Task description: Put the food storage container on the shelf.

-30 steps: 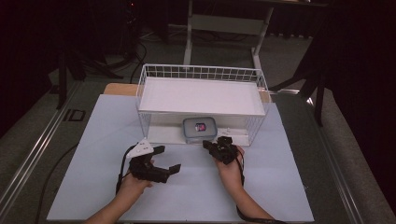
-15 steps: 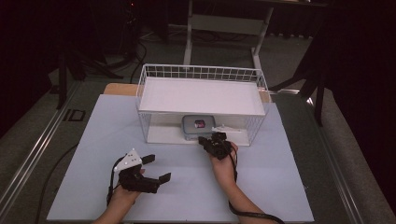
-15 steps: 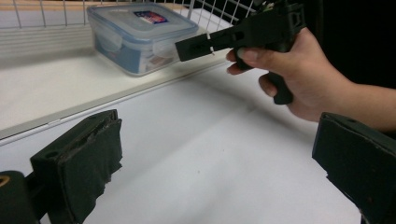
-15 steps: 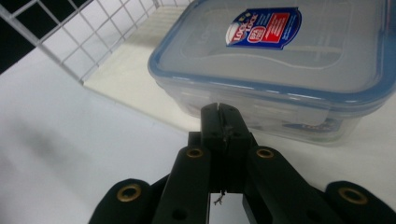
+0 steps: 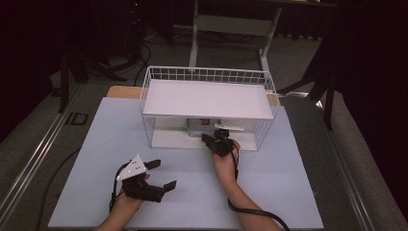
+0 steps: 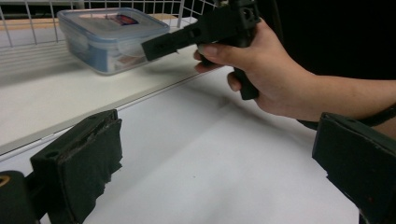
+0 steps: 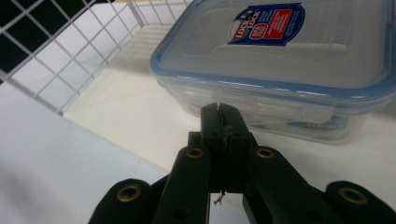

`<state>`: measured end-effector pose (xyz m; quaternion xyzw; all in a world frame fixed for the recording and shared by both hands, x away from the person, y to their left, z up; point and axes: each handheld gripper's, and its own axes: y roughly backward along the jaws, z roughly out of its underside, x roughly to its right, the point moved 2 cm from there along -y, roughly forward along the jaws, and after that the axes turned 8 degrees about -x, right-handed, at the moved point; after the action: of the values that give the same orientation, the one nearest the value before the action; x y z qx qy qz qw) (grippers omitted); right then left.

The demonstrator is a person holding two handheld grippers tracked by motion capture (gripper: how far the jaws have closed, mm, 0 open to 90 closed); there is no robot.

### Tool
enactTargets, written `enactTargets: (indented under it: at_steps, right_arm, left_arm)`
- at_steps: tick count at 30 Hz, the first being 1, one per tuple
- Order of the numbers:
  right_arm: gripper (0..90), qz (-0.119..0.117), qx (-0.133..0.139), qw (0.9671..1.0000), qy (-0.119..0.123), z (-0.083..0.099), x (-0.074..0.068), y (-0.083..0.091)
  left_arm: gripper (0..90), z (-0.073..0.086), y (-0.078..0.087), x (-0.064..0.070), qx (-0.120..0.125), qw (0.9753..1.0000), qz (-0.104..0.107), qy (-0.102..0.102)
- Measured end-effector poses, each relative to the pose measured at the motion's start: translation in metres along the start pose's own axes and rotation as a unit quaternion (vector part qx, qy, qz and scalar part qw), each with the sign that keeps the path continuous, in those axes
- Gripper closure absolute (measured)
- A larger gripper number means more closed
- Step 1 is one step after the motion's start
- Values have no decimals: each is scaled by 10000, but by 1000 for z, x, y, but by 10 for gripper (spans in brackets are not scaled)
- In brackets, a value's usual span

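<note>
Right tongs (image 5: 210, 138) are up at the front of the wire rack (image 5: 208, 76), jaws pressed flat together with nothing between them. In the right gripper view their closed tip (image 7: 219, 122) sits just in front of the box (image 7: 285, 70), close to its near wall, though I can't tell if it touches. The box is a clear plastic one with a blue-rimmed lid and a red and blue label, lying flat on the rack's white lower shelf (image 7: 135, 116), under the upper shelf (image 5: 207, 98). From the high view the box (image 5: 198, 125) peeks out just behind the right hand (image 5: 223, 156).

Left tongs (image 5: 161, 174) are low and to the left over the tabletop (image 5: 288, 163), well apart from the rack, jaws spread wide and holding nothing. The left gripper view looks between those open pads (image 6: 88, 163) across the white surface to the right hand (image 6: 261, 70), with the right tongs (image 6: 154, 45) reaching toward the box (image 6: 109, 39) on the shelf.
</note>
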<state>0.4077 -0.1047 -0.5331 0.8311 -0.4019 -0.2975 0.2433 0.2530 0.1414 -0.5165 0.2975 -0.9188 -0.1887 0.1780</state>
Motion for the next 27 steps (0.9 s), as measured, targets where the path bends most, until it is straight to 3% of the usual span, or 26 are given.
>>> enactTargets:
  at_steps: [9,13,15,16,17,18,21,22,24,27]
  right_arm:
    - [899,135,34,9998,-146,-10,2,-6]
    - [899,214,46,9998,36,-12,-1,-5]
    - [899,86,38,9999,-126,-13,1,-4]
    - [899,-73,-194,9982,-555,-12,-3,-1]
    - [897,43,66,9999,-146,-12,3,-4]
    - [897,43,-6,9996,-271,-11,-1,-1]
    - [886,28,120,9999,-39,-7,0,1]
    - [884,0,65,9999,-124,-5,-2,3]
    - [867,15,136,9999,75,-2,-2,7]
    - [835,-70,103,9998,177,3,-7,16]
  left_arm:
    - [26,3,-2,0,-34,10000,16,24]
    - [26,3,-3,0,-55,10000,3,-37]
    - [26,3,-3,0,-60,10000,8,-32]
    - [26,3,-4,0,-76,10000,11,-26]
    - [26,3,-4,0,-68,10000,22,-27]
    - [25,3,-3,1,-50,10000,30,-43]
    - [26,2,-3,2,-25,10000,11,-83]
    - [25,2,-3,2,-38,10000,6,-92]
    - [26,2,-3,2,-28,10000,11,-88]
    - [26,1,-3,3,-32,9999,11,-112]
